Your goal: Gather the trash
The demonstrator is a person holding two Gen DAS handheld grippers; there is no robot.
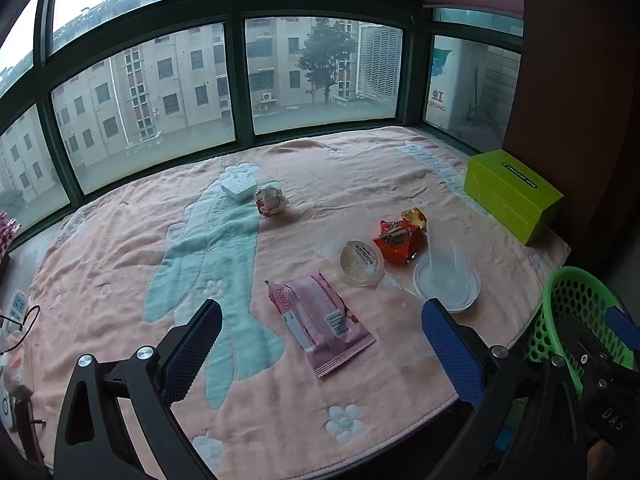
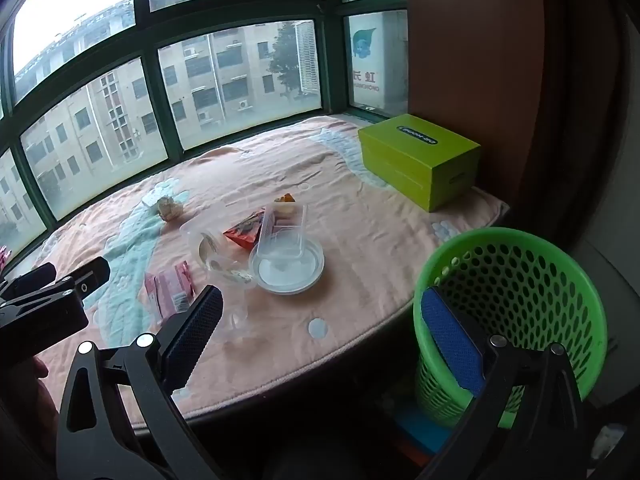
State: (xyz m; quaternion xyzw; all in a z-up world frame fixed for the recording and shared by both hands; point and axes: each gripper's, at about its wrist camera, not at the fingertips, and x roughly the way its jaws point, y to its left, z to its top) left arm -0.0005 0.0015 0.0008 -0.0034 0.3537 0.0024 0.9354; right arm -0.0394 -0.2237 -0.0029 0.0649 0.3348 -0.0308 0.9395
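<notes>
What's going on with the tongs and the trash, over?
Left tongs open, empty. Right tongs open, empty. Pink wrapper, orange wrapper, clear cups still on blanket. Green basket clear to reach.

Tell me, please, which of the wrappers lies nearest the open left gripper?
The pink wrapper, flat between its fingers; the orange wrapper and crumpled one lie farther back.

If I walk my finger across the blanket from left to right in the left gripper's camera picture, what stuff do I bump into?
White foam block → crumpled wrapper ball → pink snack packet → round pudding cup → orange-red wrapper → clear plastic lid → lime-green box → green mesh basket.
</notes>
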